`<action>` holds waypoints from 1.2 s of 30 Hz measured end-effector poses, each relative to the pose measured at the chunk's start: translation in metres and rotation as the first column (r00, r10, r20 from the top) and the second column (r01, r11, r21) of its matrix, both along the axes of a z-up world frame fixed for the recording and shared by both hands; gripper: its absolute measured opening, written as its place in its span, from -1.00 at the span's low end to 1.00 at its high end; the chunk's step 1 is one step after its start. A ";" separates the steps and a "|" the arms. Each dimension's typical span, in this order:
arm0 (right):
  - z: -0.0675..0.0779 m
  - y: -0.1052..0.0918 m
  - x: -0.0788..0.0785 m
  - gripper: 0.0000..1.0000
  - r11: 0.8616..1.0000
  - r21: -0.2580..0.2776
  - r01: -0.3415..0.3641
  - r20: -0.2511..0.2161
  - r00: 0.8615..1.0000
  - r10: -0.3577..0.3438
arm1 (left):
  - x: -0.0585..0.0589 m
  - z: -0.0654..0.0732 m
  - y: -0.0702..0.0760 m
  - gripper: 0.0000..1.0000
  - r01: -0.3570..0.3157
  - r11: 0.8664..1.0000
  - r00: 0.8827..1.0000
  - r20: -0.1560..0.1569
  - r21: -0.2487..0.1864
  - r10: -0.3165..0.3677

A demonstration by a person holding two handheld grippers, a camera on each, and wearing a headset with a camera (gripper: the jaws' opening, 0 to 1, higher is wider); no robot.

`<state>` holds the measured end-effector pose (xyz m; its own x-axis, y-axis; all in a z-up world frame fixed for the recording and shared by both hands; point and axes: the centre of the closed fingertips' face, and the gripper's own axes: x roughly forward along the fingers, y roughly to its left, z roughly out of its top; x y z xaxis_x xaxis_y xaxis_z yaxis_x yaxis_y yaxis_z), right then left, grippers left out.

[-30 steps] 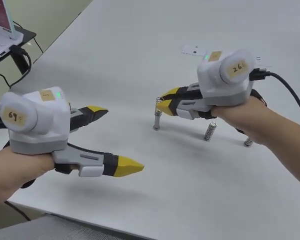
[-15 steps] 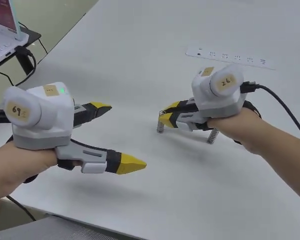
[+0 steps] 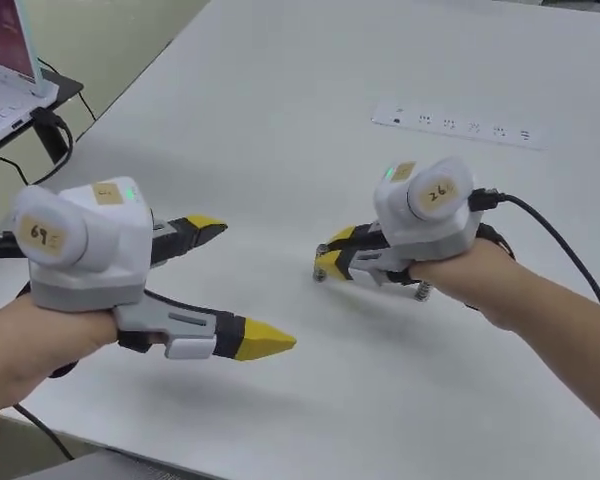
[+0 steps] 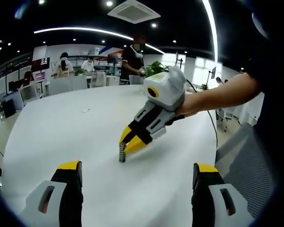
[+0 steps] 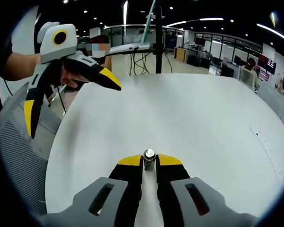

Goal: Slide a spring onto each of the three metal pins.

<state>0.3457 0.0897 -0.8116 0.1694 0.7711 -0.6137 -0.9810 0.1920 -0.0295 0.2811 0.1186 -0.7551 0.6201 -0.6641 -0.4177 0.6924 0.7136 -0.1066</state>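
My right gripper (image 3: 332, 252) is low over the white table, its yellow tips shut on a spring-wrapped metal pin (image 3: 320, 272). In the right gripper view the pin's round top with the spring (image 5: 149, 159) stands between the tips of the right gripper (image 5: 149, 165). The left gripper view shows the spring on the pin (image 4: 122, 153) upright under the right gripper (image 4: 132, 141). A second spring on a pin (image 3: 421, 291) peeks out beneath the right hand. My left gripper (image 3: 238, 285) hovers open to the left, well apart from the pins, with nothing between its fingers (image 4: 70, 168).
A white power strip (image 3: 463, 126) lies at the back of the table (image 3: 280, 120). The right gripper's black cable (image 3: 555, 240) trails to the right. A laptop (image 3: 5, 60) on a stand sits off the table's left edge. People stand in the background.
The right gripper has sunk down along the pin toward the table, so less of the pin shows below its tips. The left gripper has stayed open in about the same place.
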 end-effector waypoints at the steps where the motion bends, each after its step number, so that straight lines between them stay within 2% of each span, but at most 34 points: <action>1: 0.001 0.000 0.000 -0.83 1.000 0.003 -0.001 -0.003 1.000 0.001 | 0.000 0.000 0.000 0.88 0.002 1.000 1.000 0.000 0.001 -0.002; 9: 0.020 -0.001 0.001 -0.69 0.999 0.045 0.014 -0.003 1.000 -0.014 | 0.001 0.002 -0.006 0.88 0.013 1.000 1.000 -0.001 0.000 -0.013; 14: 0.043 -0.004 -0.002 -0.62 0.992 0.122 0.034 -0.010 0.999 -0.033 | 0.003 0.006 -0.009 0.89 0.015 1.000 1.000 0.007 -0.007 -0.015; 18: 0.054 -0.011 -0.008 -0.55 0.989 0.144 0.033 -0.002 0.999 -0.033 | 0.006 0.011 -0.011 0.89 0.017 1.000 1.000 0.016 -0.011 -0.017; 23: 0.066 -0.026 -0.016 -0.46 0.984 0.173 0.040 0.001 0.999 -0.041 | 0.008 0.017 -0.018 0.90 0.025 0.999 0.999 0.023 -0.019 -0.025; 36: 0.080 -0.068 -0.030 -0.17 0.971 0.224 0.086 0.017 0.996 -0.092 | 0.008 0.023 -0.032 0.89 0.045 0.999 0.999 0.027 -0.030 -0.045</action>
